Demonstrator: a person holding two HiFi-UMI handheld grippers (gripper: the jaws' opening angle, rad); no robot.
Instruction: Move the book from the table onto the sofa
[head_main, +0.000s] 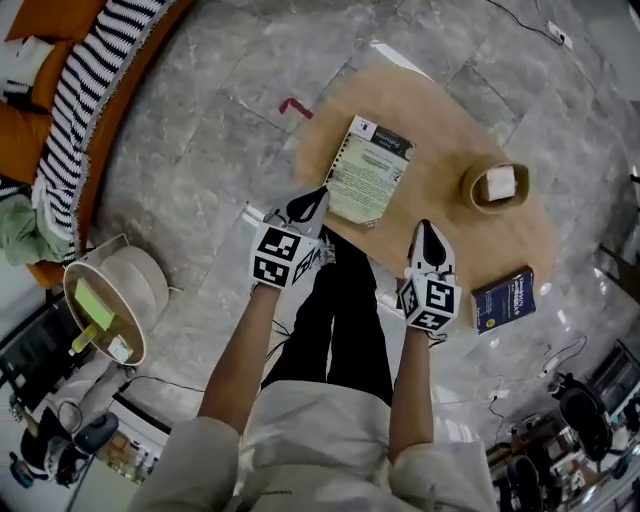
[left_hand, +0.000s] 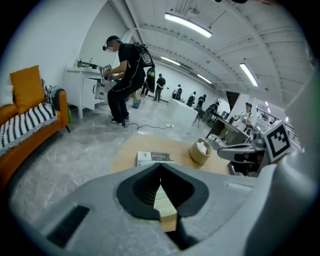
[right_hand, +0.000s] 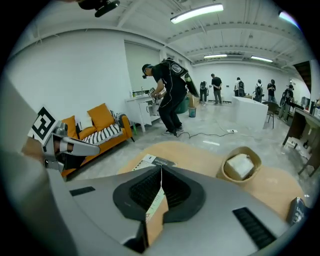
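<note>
Head view: left hand-held gripper (head_main: 317, 197) and right hand-held gripper (head_main: 428, 230), jaws pressed together, near flat pale book (head_main: 370, 168).

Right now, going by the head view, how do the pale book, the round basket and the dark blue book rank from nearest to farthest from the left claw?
1. pale book: just ahead of the left claw, on the left part of the table.
2. round basket: farther right, mid-table.
3. dark blue book: far right, at the table's edge.
</note>
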